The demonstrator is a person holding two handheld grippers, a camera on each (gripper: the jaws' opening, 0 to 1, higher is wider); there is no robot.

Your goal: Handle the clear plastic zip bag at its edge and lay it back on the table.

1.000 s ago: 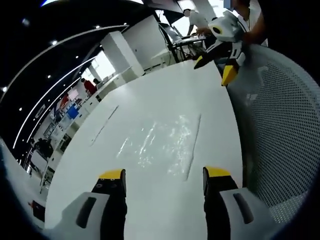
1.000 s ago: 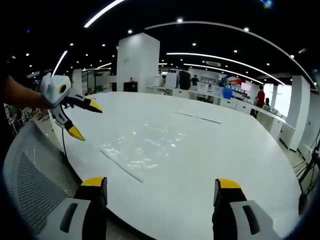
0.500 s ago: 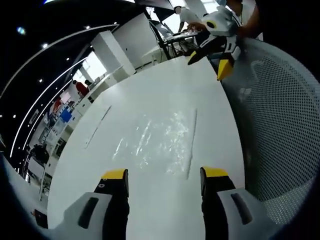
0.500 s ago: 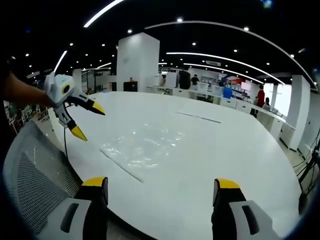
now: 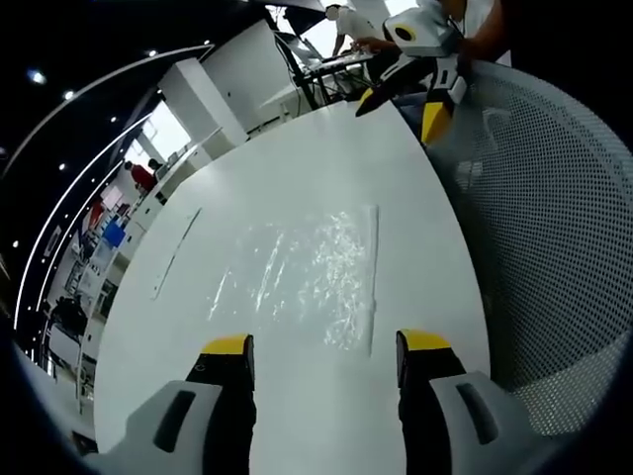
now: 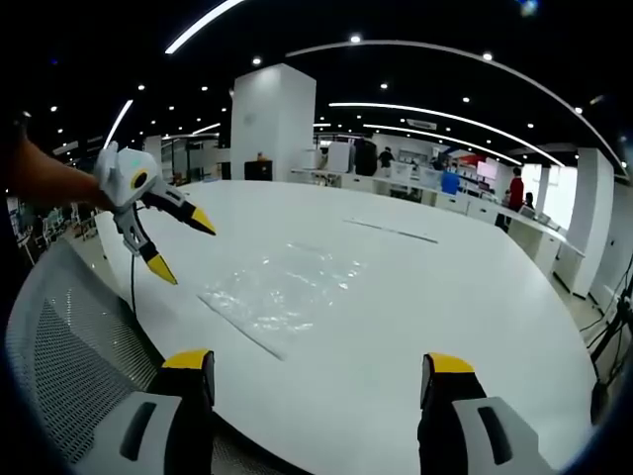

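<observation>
White round table carries flat clear plastic zip bag, seemingly untouched; left gripper and right gripper hover agape, unloaded, probably before edge grab.

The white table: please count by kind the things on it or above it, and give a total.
Clear plastic zip bag: 1
Thin strip lying farther along the table: 1
Hand-held gripper: 2, the left hand-held gripper and the right hand-held gripper, both open and apart from the bag
Total: 4
</observation>
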